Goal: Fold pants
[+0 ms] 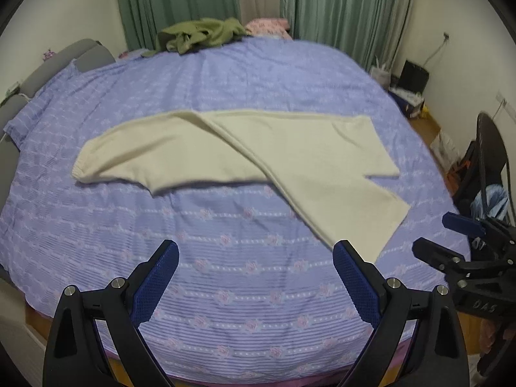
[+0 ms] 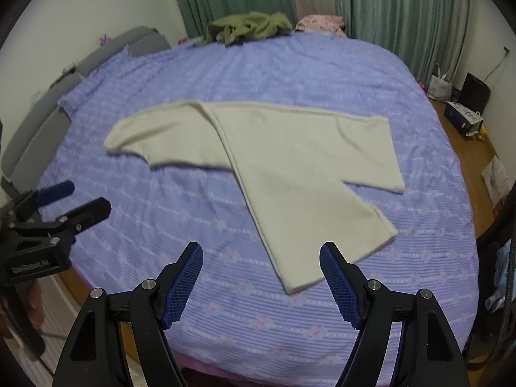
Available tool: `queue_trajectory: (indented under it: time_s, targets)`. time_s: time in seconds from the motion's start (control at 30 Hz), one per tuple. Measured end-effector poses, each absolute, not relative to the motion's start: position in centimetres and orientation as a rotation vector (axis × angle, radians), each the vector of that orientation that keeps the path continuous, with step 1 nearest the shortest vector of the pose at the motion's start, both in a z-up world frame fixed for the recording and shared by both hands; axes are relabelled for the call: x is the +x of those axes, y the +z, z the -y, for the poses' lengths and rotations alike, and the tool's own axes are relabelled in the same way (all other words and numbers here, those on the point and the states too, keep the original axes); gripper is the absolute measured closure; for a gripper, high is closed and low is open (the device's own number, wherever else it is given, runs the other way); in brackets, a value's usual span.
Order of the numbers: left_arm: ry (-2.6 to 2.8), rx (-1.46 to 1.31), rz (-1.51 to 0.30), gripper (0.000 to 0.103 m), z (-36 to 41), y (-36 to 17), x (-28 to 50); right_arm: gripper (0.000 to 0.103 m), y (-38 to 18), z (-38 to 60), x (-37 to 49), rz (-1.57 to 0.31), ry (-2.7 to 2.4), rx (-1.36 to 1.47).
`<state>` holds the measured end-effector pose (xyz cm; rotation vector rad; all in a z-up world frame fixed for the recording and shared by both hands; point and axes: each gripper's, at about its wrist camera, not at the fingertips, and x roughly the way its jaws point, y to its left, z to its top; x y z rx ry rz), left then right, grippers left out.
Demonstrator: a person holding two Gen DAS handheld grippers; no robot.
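Cream pants lie flat on a bed with a purple flowered cover. One leg runs to the left and the other slants toward the near right. My left gripper hovers open over the bare cover, its right fingertip beside the near leg's hem. My right gripper is open too, and that hem shows between its fingers, untouched. Each gripper appears in the other's view: the right gripper at the right edge, the left gripper at the left edge. Neither holds anything.
A green garment and a pink pillow lie at the bed's far edge, below green curtains. A grey headboard runs along the left. Bags and boxes stand on the wooden floor at the right, near a black chair.
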<state>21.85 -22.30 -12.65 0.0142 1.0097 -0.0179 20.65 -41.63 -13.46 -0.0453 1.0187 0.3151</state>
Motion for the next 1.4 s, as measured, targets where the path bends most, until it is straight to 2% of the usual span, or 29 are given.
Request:
queue_trajectory:
  time_s: [0.4, 0.5, 0.63, 0.8, 0.83, 0.87, 0.9, 0.93, 0.97, 1.13, 1.4]
  targets:
    - [-0.029, 0.025, -1.16, 0.005, 23.6, -21.7, 24.6, 0.028, -25.1, 40.2, 24.0, -1.182, 0.334, -0.195]
    - [-0.029, 0.008, -1.193, 0.005, 23.6, -23.9, 25.5, 0.034, -27.6, 39.7, 25.0, -1.215, 0.329, -0.233]
    - [-0.03, 0.009, -1.221, 0.005, 23.8, -26.2, 26.5, 0.035, -30.7, 39.2, 26.1, -1.248, 0.304, -0.296]
    - [-0.03, -0.008, -1.243, 0.005, 24.0, -28.0, 27.4, 0.048, -33.1, 39.4, 27.2, -1.285, 0.283, -0.334]
    - [-0.03, -0.01, -1.248, 0.005, 24.0, -28.2, 27.6, 0.052, -33.5, 39.4, 27.4, -1.298, 0.287, -0.338]
    - [-0.03, -0.014, -1.253, 0.005, 24.1, -28.4, 27.8, 0.06, -33.6, 39.4, 27.4, -1.299, 0.294, -0.343]
    - [-0.031, -0.018, -1.256, 0.005, 24.1, -28.6, 27.9, 0.068, -33.6, 39.4, 27.4, -1.293, 0.299, -0.35]
    - [-0.032, -0.021, -1.258, 0.005, 24.2, -28.7, 28.0, 0.083, -33.2, 39.5, 27.5, -1.281, 0.305, -0.358]
    - [-0.033, -0.024, -1.26, 0.006, 24.3, -28.7, 28.1, 0.091, -32.7, 39.6, 27.5, -1.273, 0.307, -0.352]
    - [-0.041, -0.054, -1.238, 0.006, 24.3, -27.2, 28.9, 0.095, -26.3, 41.9, 28.5, -1.128, 0.244, -0.296]
    - [-0.102, 0.009, -1.03, 0.005, 26.5, -21.5, 34.0, 0.095, -14.5, 47.0, 37.3, -0.829, 0.089, -0.28]
